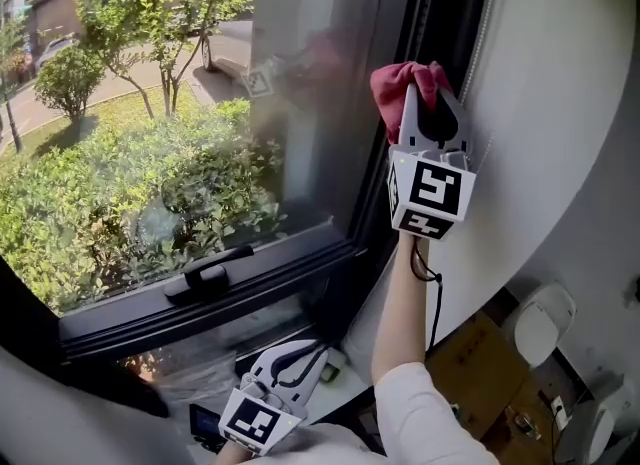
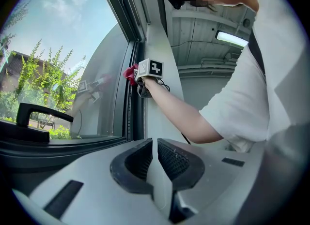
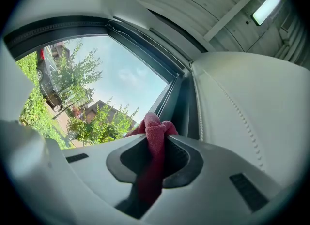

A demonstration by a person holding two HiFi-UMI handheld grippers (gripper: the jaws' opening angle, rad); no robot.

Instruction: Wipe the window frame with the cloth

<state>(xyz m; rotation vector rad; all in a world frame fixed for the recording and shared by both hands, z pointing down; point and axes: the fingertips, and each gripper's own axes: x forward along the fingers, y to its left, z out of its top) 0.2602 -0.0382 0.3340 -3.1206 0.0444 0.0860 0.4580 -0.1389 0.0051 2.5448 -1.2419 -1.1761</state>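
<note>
In the head view my right gripper [image 1: 432, 95] is raised against the dark vertical window frame [image 1: 440, 3], shut on a red cloth [image 1: 396, 88] that bunches out past its tips and touches the frame. The right gripper view shows the cloth [image 3: 156, 133] pinched between the jaws of the right gripper [image 3: 156, 146], with the frame [image 3: 175, 98] just beyond. My left gripper [image 1: 310, 356] hangs low below the sill, shut and empty. In the left gripper view the left gripper [image 2: 155, 145] has its jaws together, and the cloth [image 2: 130, 71] shows far off at the frame [image 2: 133, 108].
A black window handle [image 1: 208, 275] sits on the lower sash. A beaded blind cord [image 1: 478, 43] runs along the white wall [image 1: 560, 103] right of the frame. A cardboard box [image 1: 480, 363] and white objects [image 1: 540, 323] lie on the floor below. Bushes stand outside the glass.
</note>
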